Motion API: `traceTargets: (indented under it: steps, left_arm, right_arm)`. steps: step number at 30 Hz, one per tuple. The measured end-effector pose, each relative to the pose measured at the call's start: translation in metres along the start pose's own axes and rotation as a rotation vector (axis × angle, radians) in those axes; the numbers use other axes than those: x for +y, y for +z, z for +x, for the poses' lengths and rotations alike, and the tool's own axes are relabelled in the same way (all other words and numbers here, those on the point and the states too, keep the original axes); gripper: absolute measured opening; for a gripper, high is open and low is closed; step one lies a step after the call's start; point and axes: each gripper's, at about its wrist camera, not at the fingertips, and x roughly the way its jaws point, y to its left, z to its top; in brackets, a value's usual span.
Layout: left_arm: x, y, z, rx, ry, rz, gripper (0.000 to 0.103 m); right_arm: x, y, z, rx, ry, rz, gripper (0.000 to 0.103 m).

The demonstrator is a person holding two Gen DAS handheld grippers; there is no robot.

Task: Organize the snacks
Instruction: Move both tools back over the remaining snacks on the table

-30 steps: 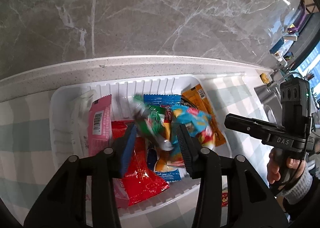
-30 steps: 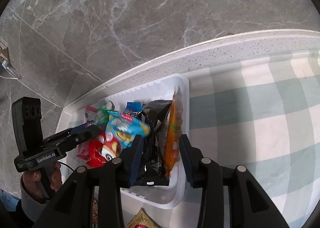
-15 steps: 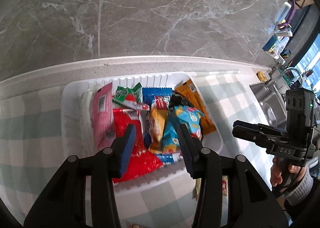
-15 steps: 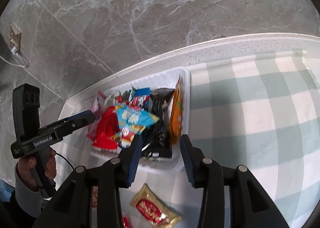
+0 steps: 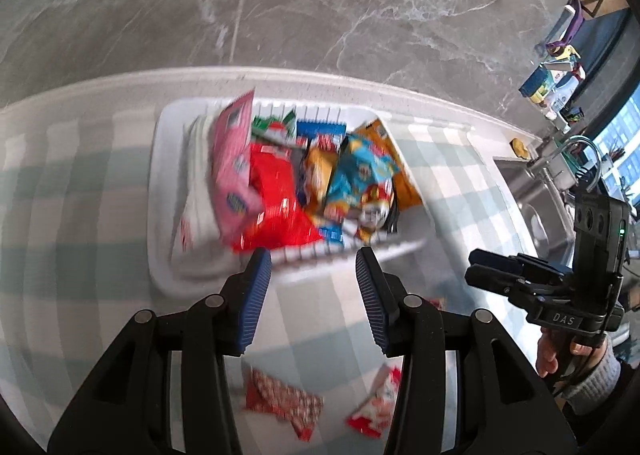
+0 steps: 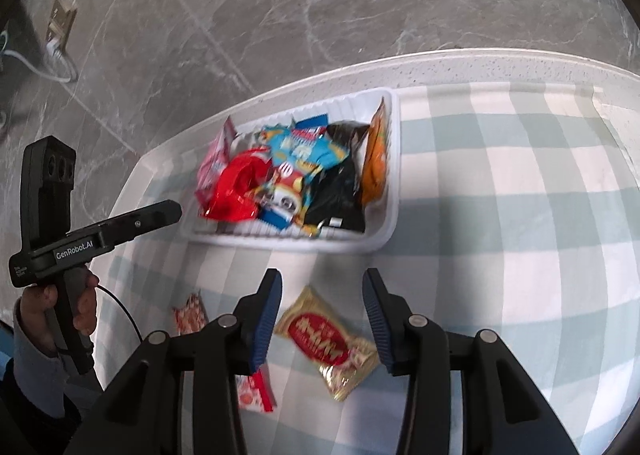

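Observation:
A white tray point(image 5: 157, 191) point(image 6: 394, 159) on the checked cloth holds several snack bags: a pink packet point(image 5: 234, 171), a red bag point(image 5: 276, 207), a blue bag point(image 5: 360, 171), an orange packet point(image 6: 376, 163) and a black bag point(image 6: 336, 191). My left gripper point(image 5: 313, 259) hangs open and empty just before the tray's near rim. My right gripper point(image 6: 322, 279) is also back from the tray, its jaws opening with nothing gripped; a gold-and-red packet point(image 6: 324, 339) lies on the cloth below them. Two more loose packets point(image 5: 280, 399) point(image 5: 376, 411) lie under the left gripper.
A grey marble wall runs behind the counter's white edge. A steel sink point(image 5: 536, 211) with a tap is at the right. A wall socket with a white plug point(image 6: 60, 19) is at the far left. Each hand and its gripper shows in the other's view.
Both grippers have drawn back from over the tray toward the near side. The green packet that was between the left fingers now lies in the tray. Loose packets have come into view.

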Motion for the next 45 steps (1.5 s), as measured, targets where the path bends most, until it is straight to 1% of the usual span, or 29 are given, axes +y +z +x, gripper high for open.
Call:
traceTargets:
  steps: [4,8,11,14,19,24,28,32,36,38,43,45]
  left_arm:
    - [0.007,-0.026,-0.005,0.019,-0.004,-0.037,0.043]
    - [0.018,-0.056,-0.007,0.047,0.01,-0.077,0.043]
    - [0.022,-0.073,-0.007,0.065,0.019,-0.09,0.043]
    - [0.019,-0.088,-0.009,0.079,0.016,-0.072,0.043]
    - [-0.005,-0.106,-0.011,0.099,-0.006,0.04,0.043]
    - [-0.039,-0.121,-0.003,0.15,-0.046,0.209,0.044]
    - [-0.06,-0.132,0.008,0.197,-0.076,0.314,0.044]
    - [-0.076,-0.141,0.019,0.236,-0.081,0.417,0.045]
    - [-0.085,-0.146,0.03,0.264,-0.061,0.491,0.045]
    - [-0.088,-0.147,0.036,0.274,-0.044,0.521,0.045]
    - [-0.094,-0.147,0.044,0.281,-0.028,0.573,0.045]
    - [-0.096,-0.146,0.046,0.282,-0.024,0.588,0.045]
  right_arm:
    - [0.01,-0.012,-0.005,0.004,-0.016,-0.035,0.047]
    - [0.02,-0.026,-0.007,0.015,-0.041,-0.083,0.047]
    - [0.026,-0.036,-0.009,0.024,-0.051,-0.111,0.047]
    - [0.032,-0.048,-0.012,0.03,-0.061,-0.134,0.048]
    - [0.036,-0.07,-0.019,0.047,-0.059,-0.133,0.048]
    - [0.041,-0.097,-0.032,0.056,-0.062,-0.159,0.05]
    - [0.048,-0.123,-0.042,0.08,-0.048,-0.204,0.05]
    - [0.058,-0.15,-0.046,0.125,-0.028,-0.277,0.051]
    - [0.07,-0.176,-0.047,0.167,-0.012,-0.356,0.051]
    - [0.076,-0.187,-0.047,0.184,-0.013,-0.406,0.054]
    - [0.093,-0.211,-0.044,0.225,-0.028,-0.534,0.054]
    - [0.097,-0.216,-0.043,0.239,-0.034,-0.566,0.054]
